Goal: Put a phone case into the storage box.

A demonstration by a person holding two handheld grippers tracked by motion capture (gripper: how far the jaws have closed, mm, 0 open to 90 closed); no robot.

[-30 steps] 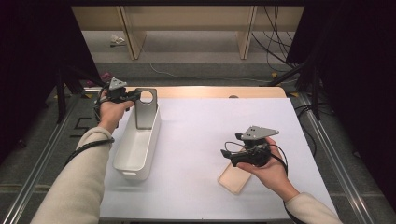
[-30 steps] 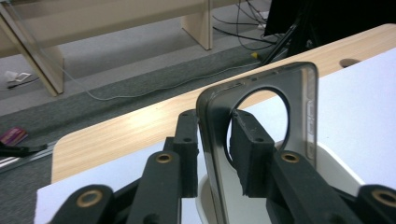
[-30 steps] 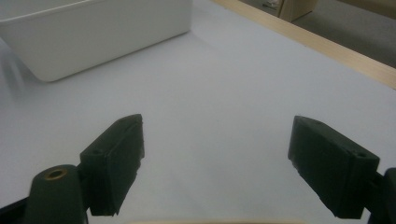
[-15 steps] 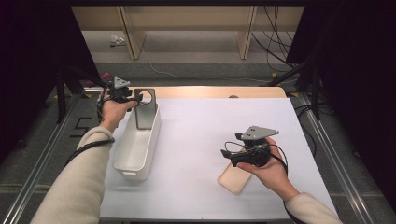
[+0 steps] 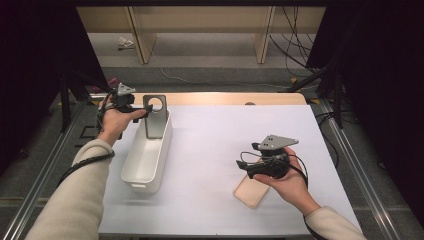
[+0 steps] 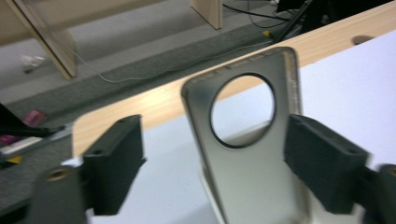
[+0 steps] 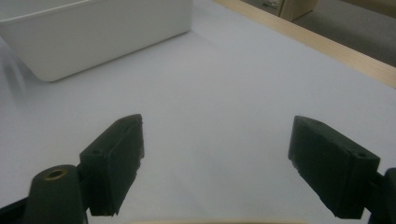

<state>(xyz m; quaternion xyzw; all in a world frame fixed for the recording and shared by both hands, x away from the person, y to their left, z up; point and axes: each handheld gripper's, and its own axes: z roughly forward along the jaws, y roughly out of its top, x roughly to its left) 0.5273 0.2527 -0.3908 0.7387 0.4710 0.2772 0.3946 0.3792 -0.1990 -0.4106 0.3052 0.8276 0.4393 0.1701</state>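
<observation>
The left gripper (image 5: pixel 134 106) is at the far end of the white bin (image 5: pixel 145 160), its jaws wide apart on either side of a grey metal plate (image 6: pixel 247 154) with a round hole near its top. The plate stands upright at the bin's far end; one jaw looks close to its edge, the other well clear, so it is not yet gripped. The right gripper (image 7: pixel 217 163) rests low over the white tabletop (image 5: pixel 210 145), jaws wide and empty, just above a flat tan board (image 5: pixel 250 192) lying near the front edge. Judging by this, the work is at an early stage: the plate is framed but neither closed on nor lifted, and the board is untouched
</observation>
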